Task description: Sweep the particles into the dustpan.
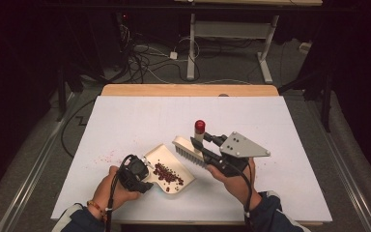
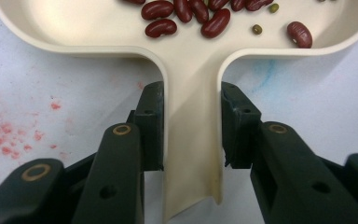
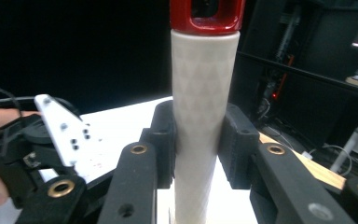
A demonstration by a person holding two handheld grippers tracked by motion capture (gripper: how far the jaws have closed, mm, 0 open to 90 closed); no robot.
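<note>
The left gripper was clamped on the handle of a cream dustpan, one jaw pressed to each side of it. The dustpan lay flat on the white table, near the front edge and left of centre. Red beans sat heaped in its tray, with a few small green ones among them. Faint red specks marked the table to the left of the pan.

The right gripper was pinching the pale handle of a brush, which ended in a red cap. In the high view the brush head hung over the far right rim of the dustpan, bristles toward the pan; whether it touched could not be determined
</note>
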